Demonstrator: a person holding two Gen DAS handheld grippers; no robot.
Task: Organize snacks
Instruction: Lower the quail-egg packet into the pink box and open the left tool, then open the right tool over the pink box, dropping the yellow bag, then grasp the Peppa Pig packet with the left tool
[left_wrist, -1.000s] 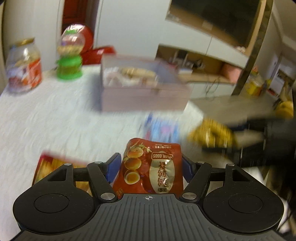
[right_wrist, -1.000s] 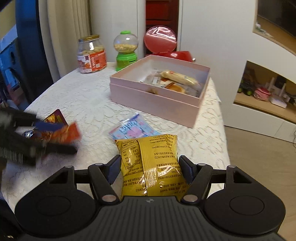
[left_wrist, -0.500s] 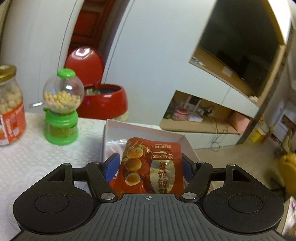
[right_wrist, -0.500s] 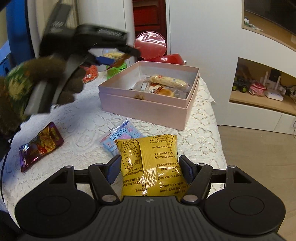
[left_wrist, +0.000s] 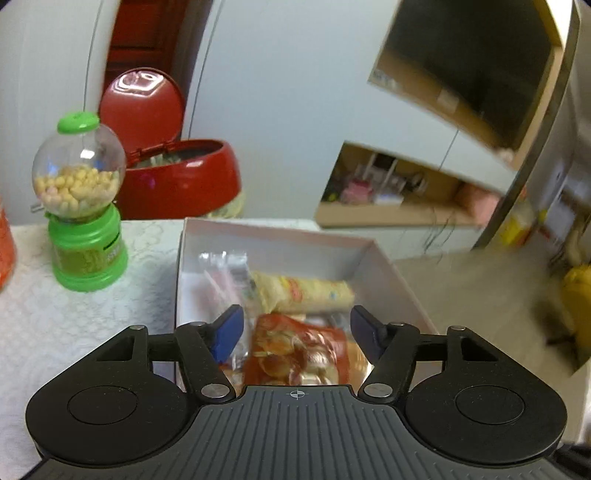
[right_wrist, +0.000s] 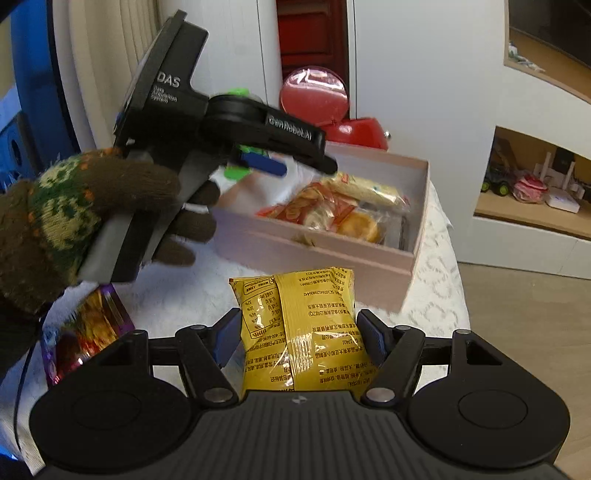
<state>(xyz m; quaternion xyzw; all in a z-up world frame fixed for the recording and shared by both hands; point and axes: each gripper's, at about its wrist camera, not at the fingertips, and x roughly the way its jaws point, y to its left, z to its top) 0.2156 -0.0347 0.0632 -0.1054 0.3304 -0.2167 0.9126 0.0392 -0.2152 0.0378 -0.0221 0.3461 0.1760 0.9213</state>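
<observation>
The pink box (left_wrist: 388, 266) (right_wrist: 332, 254) stands on the lace-covered table and holds several snack packs. The red quail-egg pack (left_wrist: 295, 350) (right_wrist: 306, 206) lies inside it, blurred, below my left gripper (left_wrist: 295, 328), which is open and empty above the box. A pale yellow pack (left_wrist: 306, 293) lies beside it. My right gripper (right_wrist: 299, 334) is shut on a yellow snack pack (right_wrist: 303, 332), held in front of the box. The left gripper (right_wrist: 295, 162) shows in the right wrist view over the box's left side.
A green candy dispenser (left_wrist: 83, 206) and a red lidded bin (left_wrist: 177, 177) stand behind the box. A purple snack pack (right_wrist: 85, 332) lies on the table (left_wrist: 74, 314) at the left. The table's right edge drops to the floor (right_wrist: 517, 314).
My left gripper opened and let the red quail-egg pack drop into the pink box. My right gripper moved closer to the box, still holding the yellow pack.
</observation>
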